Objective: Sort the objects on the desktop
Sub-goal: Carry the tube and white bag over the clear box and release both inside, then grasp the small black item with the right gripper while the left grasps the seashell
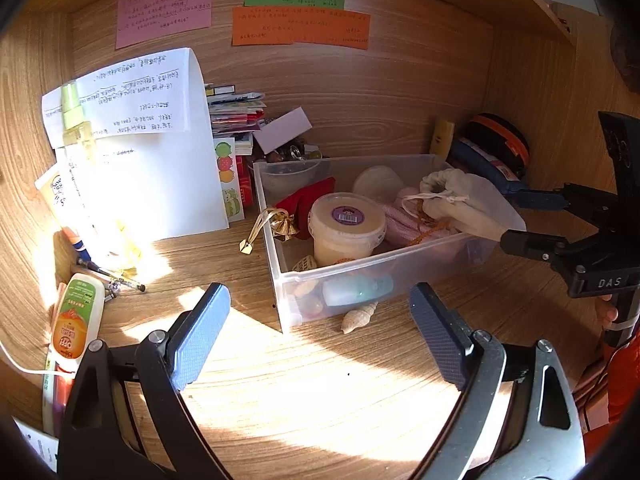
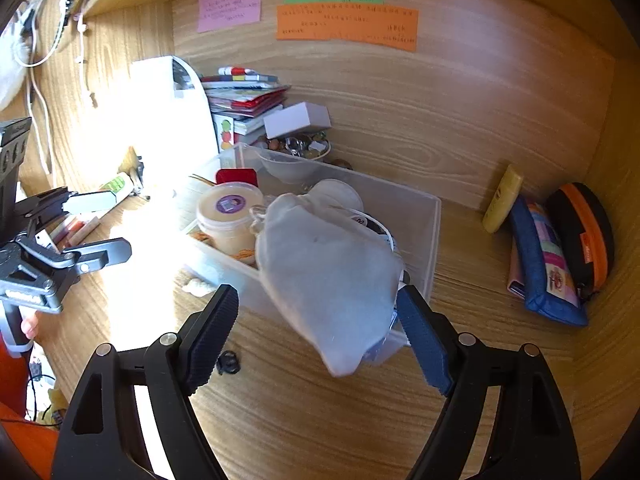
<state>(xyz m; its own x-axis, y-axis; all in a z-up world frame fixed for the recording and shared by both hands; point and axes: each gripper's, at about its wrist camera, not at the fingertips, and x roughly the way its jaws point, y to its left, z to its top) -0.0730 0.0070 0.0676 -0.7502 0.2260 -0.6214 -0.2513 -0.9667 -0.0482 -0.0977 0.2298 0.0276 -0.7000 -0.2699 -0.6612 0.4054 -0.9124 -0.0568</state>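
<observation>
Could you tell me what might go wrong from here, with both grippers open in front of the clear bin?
1. The white drawstring pouch drapes over the clear bin's near wall, so it may slide out onto the desk.
2. The seashell lies on the desk against the bin's front; nudging the bin could knock it away.
3. The right gripper has the pouch's overhanging end between its open fingers; moving off could snag it.

The desk (image 1: pixel 320 392) is light brown wood with wavy lines in it. Bright sun falls across it straight ahead and makes a white glare on the left. A wooden back wall (image 1: pixel 360 92) stands far in front. Wooden side walls (image 2: pixel 600 240) close in both sides. A wooden shelf (image 1: pixel 532 4) hangs above, up on the right.
</observation>
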